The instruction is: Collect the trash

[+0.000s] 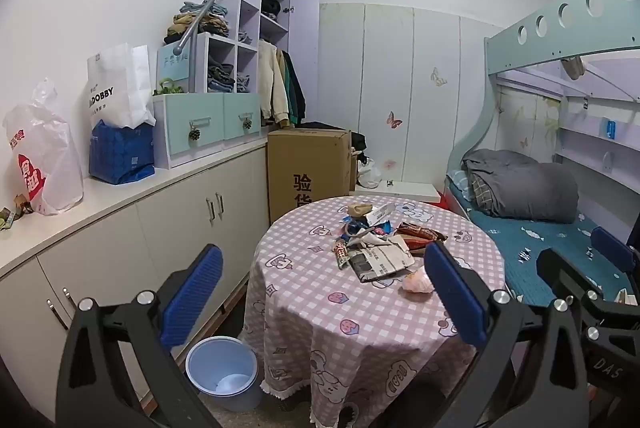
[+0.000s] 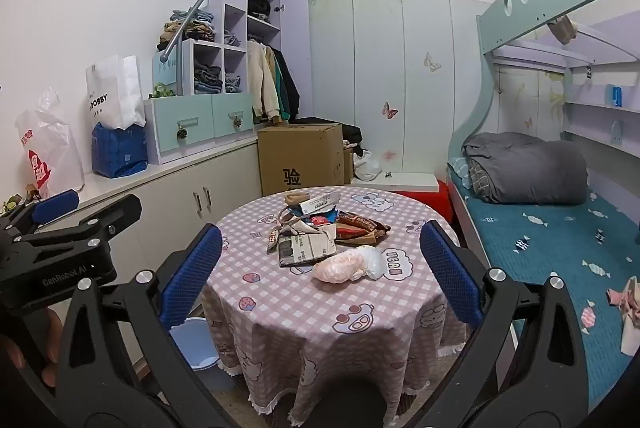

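Trash [image 2: 320,228] sits in a pile on top of the round table [image 2: 320,320], toward its far side. The table has a pink checked cloth with little cartoon pictures. In the pile there is a folded newspaper [image 2: 306,248], a few snack wrappers [image 2: 360,224] and a white paper slip [image 2: 318,203]. A crumpled pink plastic bag [image 2: 346,266] lies just beside the newspaper, closer to the near side. A light blue bin [image 1: 222,374] stands on the floor, just beside the table on its left. The left gripper [image 1: 320,300] is up in the air in front of the table, and its blue fingers [image 1: 192,302] are wide apart with nothing in them. The right gripper [image 2: 320,276] is the same, with wide fingers [image 2: 450,274] and nothing held. A bed [image 2: 560,248] with a gray blanket [image 2: 528,167] is on the right.
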The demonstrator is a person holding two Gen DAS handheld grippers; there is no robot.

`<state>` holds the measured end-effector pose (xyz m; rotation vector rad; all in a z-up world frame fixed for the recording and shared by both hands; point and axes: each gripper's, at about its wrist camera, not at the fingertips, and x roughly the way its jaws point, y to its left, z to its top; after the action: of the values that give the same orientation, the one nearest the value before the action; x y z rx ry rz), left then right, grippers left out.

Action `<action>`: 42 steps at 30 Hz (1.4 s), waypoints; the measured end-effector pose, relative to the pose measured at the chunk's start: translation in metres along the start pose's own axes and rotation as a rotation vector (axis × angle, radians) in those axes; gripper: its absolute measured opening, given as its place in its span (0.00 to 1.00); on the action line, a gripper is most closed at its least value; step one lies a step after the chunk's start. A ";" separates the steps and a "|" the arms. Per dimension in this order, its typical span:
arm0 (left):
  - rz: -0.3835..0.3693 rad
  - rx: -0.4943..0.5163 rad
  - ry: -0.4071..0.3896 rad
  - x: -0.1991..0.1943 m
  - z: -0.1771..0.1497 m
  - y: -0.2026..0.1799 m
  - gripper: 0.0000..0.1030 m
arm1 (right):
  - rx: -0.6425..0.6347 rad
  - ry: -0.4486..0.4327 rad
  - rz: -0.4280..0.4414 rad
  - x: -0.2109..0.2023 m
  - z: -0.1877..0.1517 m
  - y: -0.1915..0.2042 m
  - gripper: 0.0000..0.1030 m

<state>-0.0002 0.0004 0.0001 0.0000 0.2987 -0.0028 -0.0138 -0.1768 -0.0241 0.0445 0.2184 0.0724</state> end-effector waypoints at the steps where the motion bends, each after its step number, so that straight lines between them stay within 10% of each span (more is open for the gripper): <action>1: 0.000 0.001 0.001 0.000 0.000 0.000 0.96 | -0.002 0.000 -0.002 0.000 0.000 0.000 0.94; 42: 0.001 0.000 0.006 0.003 0.000 0.007 0.96 | -0.003 0.012 -0.001 0.000 -0.003 0.001 0.94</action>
<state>0.0031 0.0078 -0.0009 0.0001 0.3048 -0.0017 -0.0142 -0.1758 -0.0266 0.0413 0.2305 0.0721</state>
